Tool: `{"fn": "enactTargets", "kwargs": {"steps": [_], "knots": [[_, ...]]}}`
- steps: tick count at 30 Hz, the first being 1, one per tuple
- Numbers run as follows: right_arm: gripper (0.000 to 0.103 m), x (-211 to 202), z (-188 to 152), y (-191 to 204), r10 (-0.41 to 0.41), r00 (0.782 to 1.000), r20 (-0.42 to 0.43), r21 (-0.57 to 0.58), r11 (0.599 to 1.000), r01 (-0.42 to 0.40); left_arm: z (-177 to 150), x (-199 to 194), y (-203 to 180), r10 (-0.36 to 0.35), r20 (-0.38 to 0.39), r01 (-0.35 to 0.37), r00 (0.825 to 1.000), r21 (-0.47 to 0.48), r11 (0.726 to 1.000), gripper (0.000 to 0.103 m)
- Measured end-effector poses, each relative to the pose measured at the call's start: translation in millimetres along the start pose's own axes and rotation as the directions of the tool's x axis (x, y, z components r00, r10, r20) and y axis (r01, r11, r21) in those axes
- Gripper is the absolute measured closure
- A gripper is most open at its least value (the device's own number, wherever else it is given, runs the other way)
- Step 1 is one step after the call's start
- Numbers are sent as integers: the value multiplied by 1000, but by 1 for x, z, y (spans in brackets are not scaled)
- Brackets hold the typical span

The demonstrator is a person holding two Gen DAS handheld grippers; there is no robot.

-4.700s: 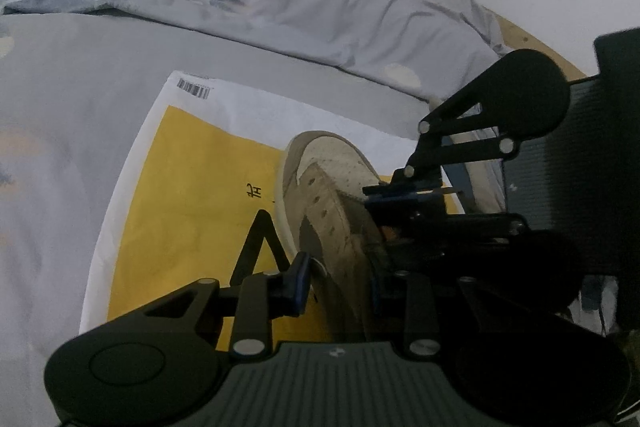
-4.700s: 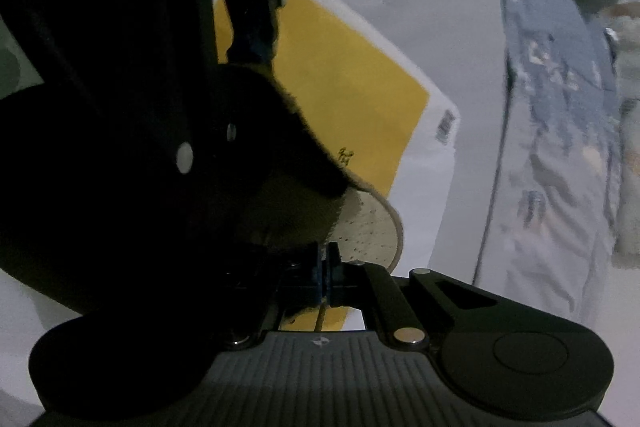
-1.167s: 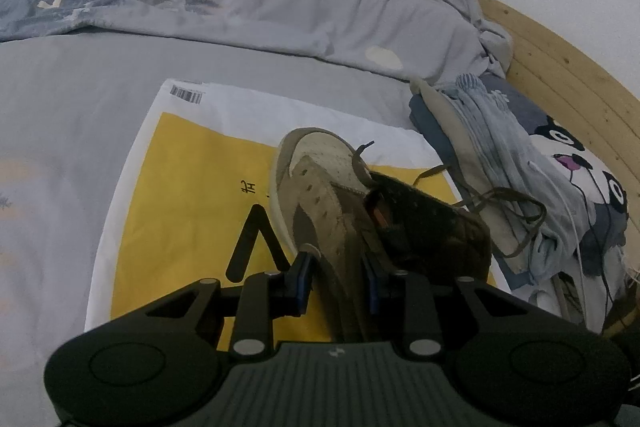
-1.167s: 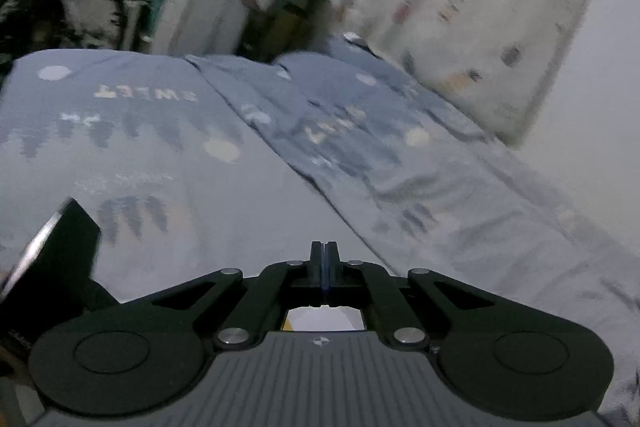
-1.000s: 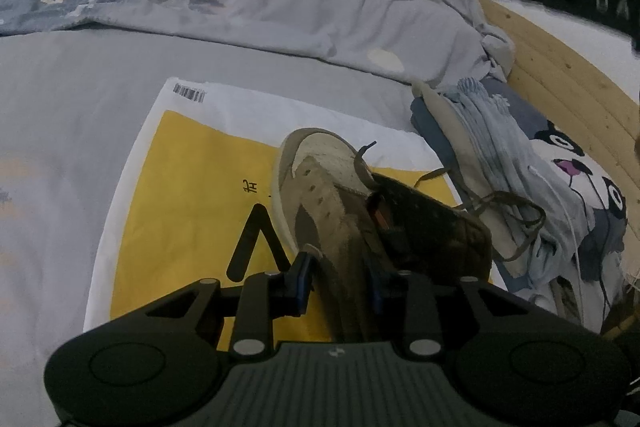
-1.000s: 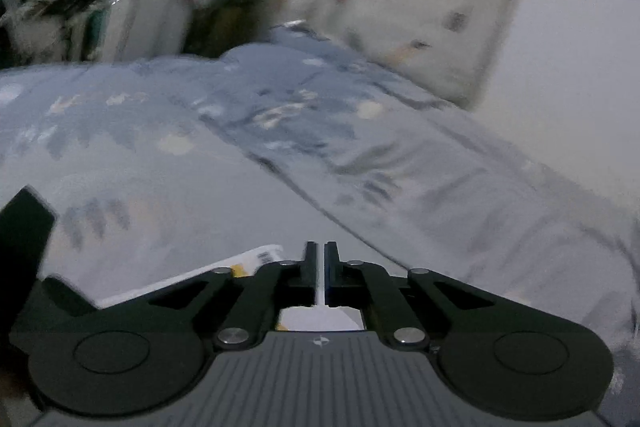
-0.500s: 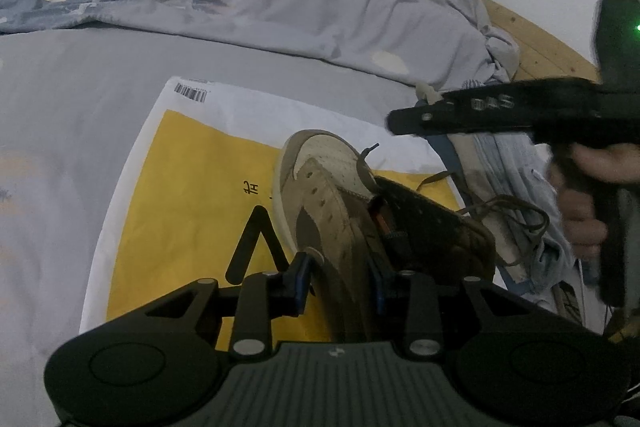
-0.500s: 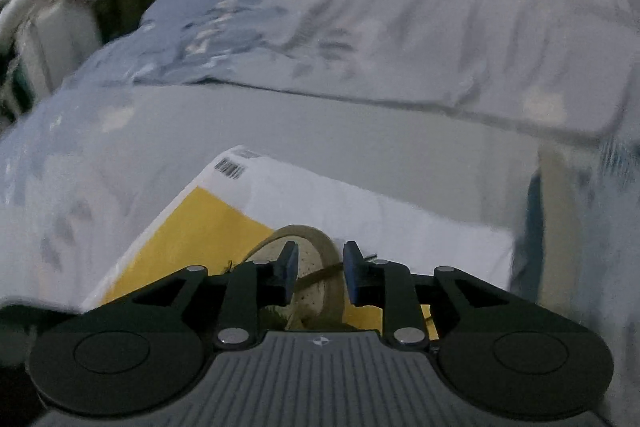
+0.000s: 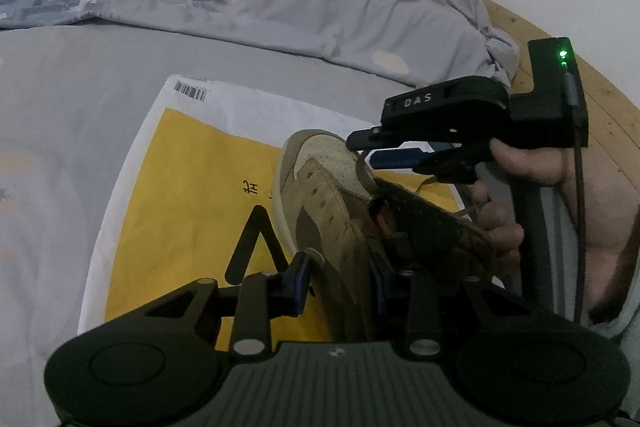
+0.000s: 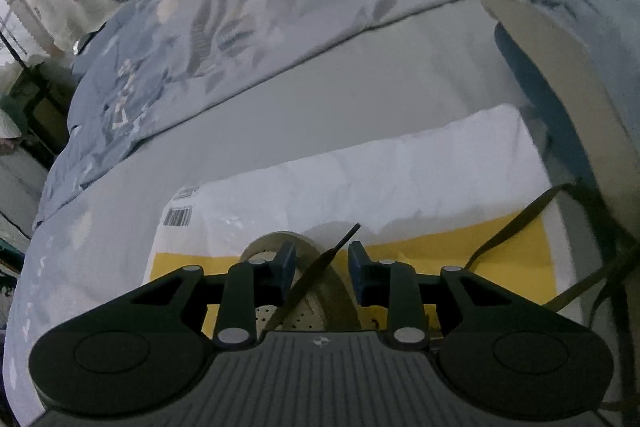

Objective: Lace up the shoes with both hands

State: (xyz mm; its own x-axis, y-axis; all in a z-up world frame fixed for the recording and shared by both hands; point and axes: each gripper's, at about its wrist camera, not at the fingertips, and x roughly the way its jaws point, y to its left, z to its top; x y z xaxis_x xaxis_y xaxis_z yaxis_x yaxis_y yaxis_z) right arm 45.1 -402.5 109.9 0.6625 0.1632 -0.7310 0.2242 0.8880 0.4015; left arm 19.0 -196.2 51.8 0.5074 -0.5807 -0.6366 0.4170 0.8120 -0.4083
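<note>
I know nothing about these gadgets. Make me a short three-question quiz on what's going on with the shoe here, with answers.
1. True or false: the left hand-held gripper is clamped on the side of the shoe.
2. What lies between the fingers of the right hand-held gripper? A) shoelace B) barcode label C) blanket
3. What does the shoe rest on?

Key
1. True.
2. A: the shoelace runs through the gap while the jaws are opening, and neither pad presses it.
3. A yellow and white mailing bag on the bed.

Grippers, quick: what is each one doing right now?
Left gripper: shut on the tan suede sneaker.
Right gripper: jaws opening, dark flat shoelace between them, not pinched.
</note>
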Motion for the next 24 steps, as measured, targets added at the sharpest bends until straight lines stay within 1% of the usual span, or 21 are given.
{"fn": "enactTargets", "kwargs": {"steps": [2,3,4,5,9,12,15,19,22,24], "knots": [[75,2,0,1,4,1000,9,3,1000,-4,0,0,0,-1,-1,1,1000,-1,1000,73],[80,2,0,1,6,1000,12,-4,1000,-6,0,0,0,-1,-1,1,1000,-2,1000,73],[102,0,0,4,15,1000,26,-29,999,-14,0,0,0,-1,-1,1,1000,-2,1000,73],[102,0,-1,6,0,999,32,-55,999,2,0,0,0,-1,-1,1,1000,-1,1000,73],[103,0,-2,16,-18,998,52,-139,990,25,1,0,1,-3,-3,3,1000,-3,1000,73],[103,-5,-7,30,-34,995,92,-244,968,56,1,1,1,-3,-3,3,1000,-4,1000,73],[103,-18,-9,45,-7,990,143,-334,941,55,1,1,2,-3,-3,3,1000,-6,1000,73],[103,-36,-14,69,34,978,207,-461,885,67,1,1,2,-3,-4,3,1000,-8,1000,73],[103,-49,-20,85,67,968,243,-532,844,75,1,2,1,2,-3,-2,1000,-5,1000,73],[103,-57,-24,91,89,962,257,-551,832,70,1,2,1,6,-3,-6,1000,-3,1000,73]]}}
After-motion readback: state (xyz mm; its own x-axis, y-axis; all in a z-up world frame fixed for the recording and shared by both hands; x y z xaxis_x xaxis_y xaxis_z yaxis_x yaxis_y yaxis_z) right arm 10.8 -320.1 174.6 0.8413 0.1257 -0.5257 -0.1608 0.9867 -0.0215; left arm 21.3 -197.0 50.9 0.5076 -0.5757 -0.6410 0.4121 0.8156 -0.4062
